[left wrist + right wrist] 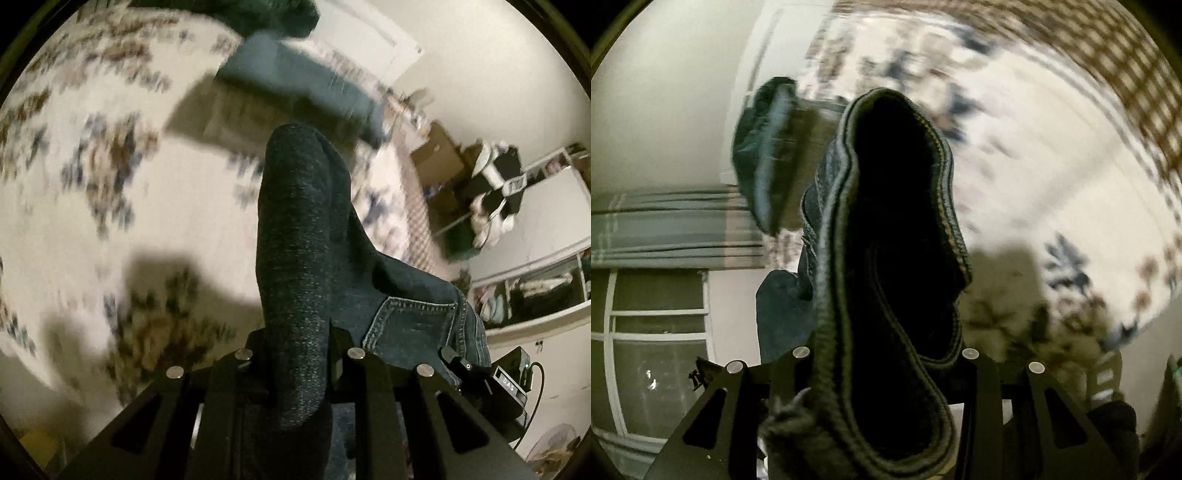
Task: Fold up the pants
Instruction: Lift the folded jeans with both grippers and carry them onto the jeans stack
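Note:
The pants are dark blue jeans (306, 258). In the left wrist view a thick fold of denim stands up between the fingers of my left gripper (295, 354), which is shut on it; a stitched back pocket (410, 325) hangs to the right. In the right wrist view my right gripper (886, 369) is shut on the jeans' hemmed edge (897, 258), which loops open toward the camera and hides the fingertips. Both grippers hold the jeans lifted above the bed.
A white bedspread with a blue and brown floral print (92, 184) lies below, blurred by motion. A blue pillow (295, 77) lies at its far end. Shelves with clothes (535, 288) stand to the right. A window (657, 350) and a wall are to the left.

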Demonstrator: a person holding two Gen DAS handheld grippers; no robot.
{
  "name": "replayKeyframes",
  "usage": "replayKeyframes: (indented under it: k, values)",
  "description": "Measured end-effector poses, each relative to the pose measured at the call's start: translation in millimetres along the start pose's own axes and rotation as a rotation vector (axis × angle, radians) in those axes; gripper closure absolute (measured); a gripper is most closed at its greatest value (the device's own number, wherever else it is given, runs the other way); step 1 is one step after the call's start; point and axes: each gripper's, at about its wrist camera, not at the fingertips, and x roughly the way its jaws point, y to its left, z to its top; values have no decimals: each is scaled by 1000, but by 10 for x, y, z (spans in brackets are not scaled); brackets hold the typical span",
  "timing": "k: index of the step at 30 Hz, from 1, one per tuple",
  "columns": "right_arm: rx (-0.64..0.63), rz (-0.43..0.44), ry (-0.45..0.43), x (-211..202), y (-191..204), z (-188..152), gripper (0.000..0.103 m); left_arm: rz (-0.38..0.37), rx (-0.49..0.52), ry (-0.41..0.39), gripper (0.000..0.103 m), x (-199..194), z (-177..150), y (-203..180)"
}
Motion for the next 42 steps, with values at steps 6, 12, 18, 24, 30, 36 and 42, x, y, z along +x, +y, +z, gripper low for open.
replayKeyframes:
  k: [6, 12, 18, 24, 30, 36, 42]
  values:
    - [-71, 59, -60, 145, 1109, 691, 61, -49, 10, -82, 89, -107, 1348, -198]
    - [-84, 91, -101, 895, 2115, 1704, 61, -67, -6, -99, 89, 259, 2773, -84]
    - [-74, 96, -91, 1931, 2659, 2630, 61, -46, -35, -71, 88, 840, 3550, 275]
    - [-76, 8, -35, 2843, 2594, 2987, 61, 1, -80, 24, 85, 1437, 3681, 751]
    - [-61, -22, 54, 2899, 2453, 2982, 46, -25, -130, 70, 79, 1356, 3594, 924]
    - [-8, -33, 37, 2600, 2271, 2806, 44, -13, -148, 31, 78, 1080, 3455, 959]
    - [40, 2, -52, 2374, 2152, 2656, 49, 36, -90, -18, 78, 980, 3380, 900]
